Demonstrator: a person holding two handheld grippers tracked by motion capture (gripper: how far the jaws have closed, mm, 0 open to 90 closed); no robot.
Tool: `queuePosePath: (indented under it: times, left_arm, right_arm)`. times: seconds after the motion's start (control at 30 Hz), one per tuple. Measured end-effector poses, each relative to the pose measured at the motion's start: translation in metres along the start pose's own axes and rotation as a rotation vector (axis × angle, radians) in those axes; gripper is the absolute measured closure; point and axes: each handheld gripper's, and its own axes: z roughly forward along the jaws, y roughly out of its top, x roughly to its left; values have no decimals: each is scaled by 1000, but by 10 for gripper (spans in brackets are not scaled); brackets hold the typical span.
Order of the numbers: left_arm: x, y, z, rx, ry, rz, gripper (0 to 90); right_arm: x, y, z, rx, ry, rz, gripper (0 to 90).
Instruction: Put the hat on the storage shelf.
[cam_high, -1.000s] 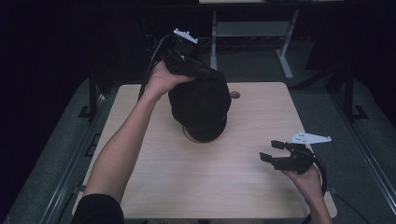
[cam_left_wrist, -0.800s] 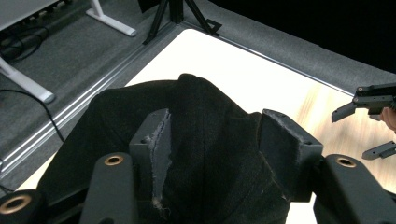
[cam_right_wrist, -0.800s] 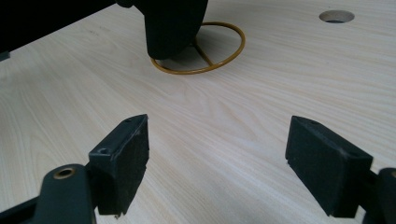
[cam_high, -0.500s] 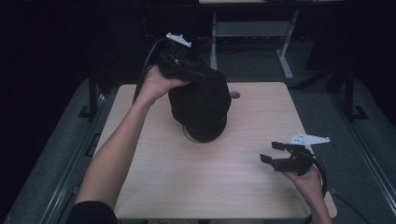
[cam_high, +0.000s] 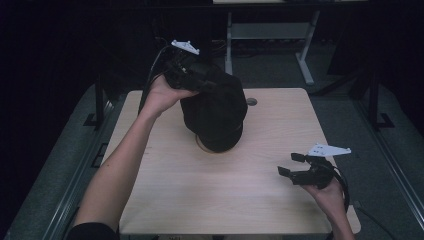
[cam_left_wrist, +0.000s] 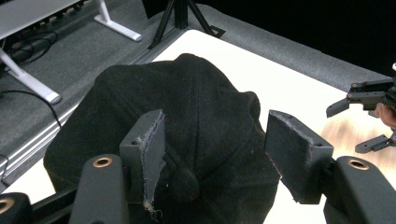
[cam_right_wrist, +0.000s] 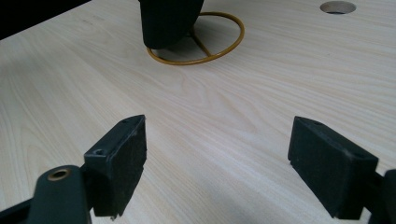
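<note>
Sitting on the pale wood-grain table (cam_high: 165, 200), toward its far middle: a black cloth cap (cam_high: 215, 112), soft and rounded, perched on a stand. Showing from the high view as one dark dome, brim end pointing toward the person, with a sliver of yellowish ring peeking out at its near edge. Revealing more from the right gripper view: a thin brass-coloured wire ring (cam_right_wrist: 219, 51) lying flat on the table, with thin spokes running inward under the dark cloth of the cap (cam_right_wrist: 168, 21) hanging above it. Also showing there, a round hole (cam_right_wrist: 337, 6) cut in the tabletop, seen in the high view as a small grey disc (cam_high: 251, 101) just beyond the cap.

Hovering at the cap's far left side: the left gripper (cam_high: 192, 80), held in a hand (cam_high: 162, 95), white three-cornered plate on top. Looking from the left gripper view, jaws standing wide apart with frayed black foam pads (cam_left_wrist: 152, 154), straddling the crown of the cap (cam_left_wrist: 196, 116) and its small top button without pinching the fabric.

Hanging low over the near right corner of the table: the right gripper (cam_high: 296, 167), well apart from the cap, jaws spread wide, nothing between them but bare wood grain in its own view. Appearing also at the far edge of the left gripper view (cam_left_wrist: 359, 123).
</note>
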Motion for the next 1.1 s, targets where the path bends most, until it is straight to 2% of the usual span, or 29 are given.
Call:
queuePosePath:
  times: [0.2,0.27,0.8,0.83,0.87,1.1]
  left_arm:
    - [-3,-7,-5,9,1,2,372]
    - [-4,-8,-7,9,10,16,370]
    - [-8,-31,-15,-13,-2,-19,358]
    - [-8,-34,-17,-19,3,-7,353]
    - [-9,-35,-17,-25,1,-18,353]
    - [-11,-49,-21,-24,2,-26,342]
  right_arm:
    - [0,-1,0,-2,-1,-6,188]
    - [0,-1,1,0,-2,-3,184]
    - [3,-3,3,14,-7,-12,183]
    - [3,-3,4,17,-7,-12,183]
    - [3,-3,4,20,-8,-14,183]
    - [4,-4,5,22,-9,-15,183]
